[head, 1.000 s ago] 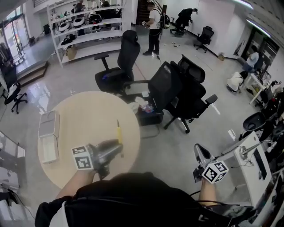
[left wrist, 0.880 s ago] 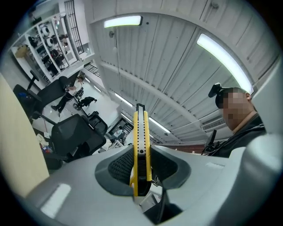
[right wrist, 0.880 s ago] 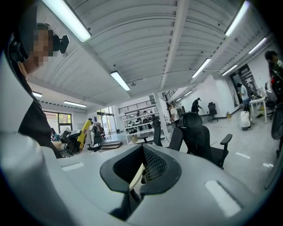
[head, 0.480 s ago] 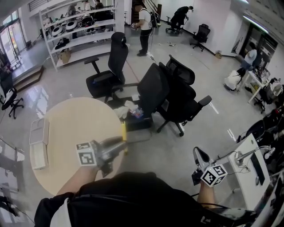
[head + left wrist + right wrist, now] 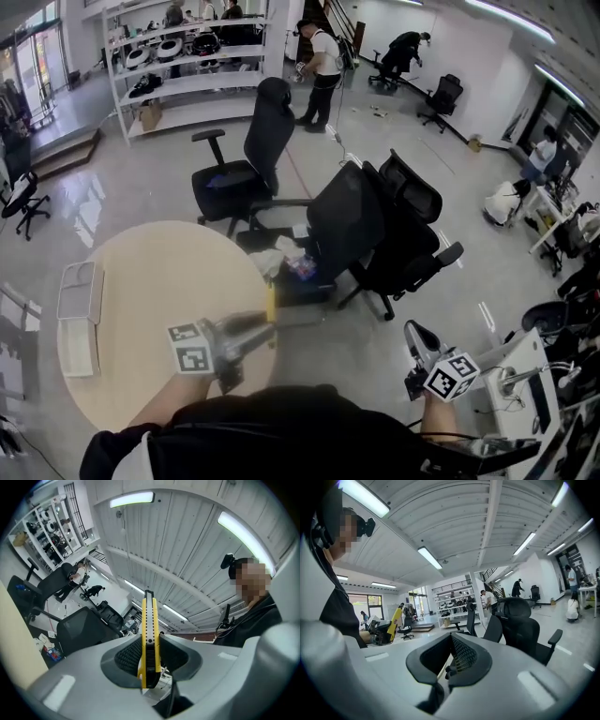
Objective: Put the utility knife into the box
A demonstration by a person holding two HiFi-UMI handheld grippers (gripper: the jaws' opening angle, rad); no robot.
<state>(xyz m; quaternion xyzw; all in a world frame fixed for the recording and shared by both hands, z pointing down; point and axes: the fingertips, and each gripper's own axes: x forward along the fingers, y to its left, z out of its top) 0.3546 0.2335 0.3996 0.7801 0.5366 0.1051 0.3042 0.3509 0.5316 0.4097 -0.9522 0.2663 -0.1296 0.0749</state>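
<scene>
black office chairs [image 5: 361, 216] stand beside the round table [image 5: 159, 281], shelving [image 5: 202, 82] behind

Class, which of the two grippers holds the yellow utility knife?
The left gripper: the utility knife is clamped between its jaws, while the right gripper holds nothing.

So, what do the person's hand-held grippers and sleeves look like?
Both the left hand-held gripper and right hand-held gripper have smooth grey moulded bodies, black mesh-textured pads and a white cube printed with black square markers. The person wears a black top; the forearms are uncovered.
</scene>
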